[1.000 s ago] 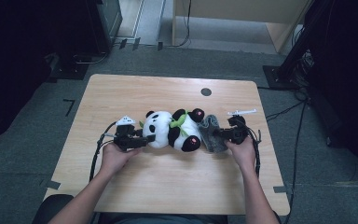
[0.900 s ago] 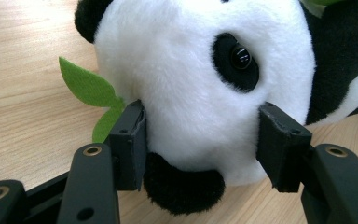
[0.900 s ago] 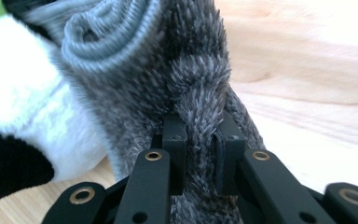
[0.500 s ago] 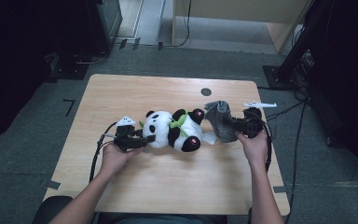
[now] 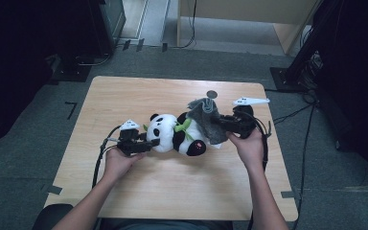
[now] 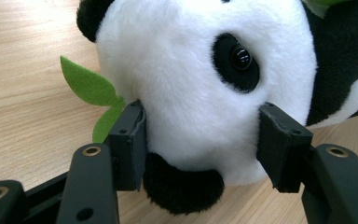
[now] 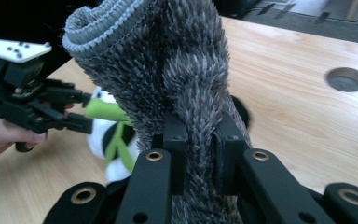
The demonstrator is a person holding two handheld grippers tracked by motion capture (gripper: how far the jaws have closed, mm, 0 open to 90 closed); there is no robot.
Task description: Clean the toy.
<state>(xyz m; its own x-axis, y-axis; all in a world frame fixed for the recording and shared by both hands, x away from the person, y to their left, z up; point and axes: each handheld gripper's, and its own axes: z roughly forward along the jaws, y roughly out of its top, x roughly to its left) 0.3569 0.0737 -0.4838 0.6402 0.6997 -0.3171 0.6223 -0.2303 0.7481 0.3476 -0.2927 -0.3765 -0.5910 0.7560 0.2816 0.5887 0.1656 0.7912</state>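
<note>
Panda plush (image 5: 175, 134) lying on its side near the middle of the surface (image 5: 172, 191), head toward the left edge, legs toward the right edge. Left tongs (image 5: 152, 143) clamped on the head: in the left gripper view one pad (image 6: 130, 144) presses the cheek by the black ear, the other the far side of the white face. Green felt leaves (image 6: 91, 93) poke out just beside the near pad. Grey shaggy cloth (image 5: 207, 120) draped over the panda's legs end, raised off the surface. Right tongs (image 5: 223, 123) pinched together on a fold of that cloth (image 7: 186, 93), jaws nearly meeting, pile bulging between them. Round hole (image 5: 212, 94) in the surface near the far edge, just beyond the cloth.

Count: one panda, one cloth, two tongs, one hole.
</note>
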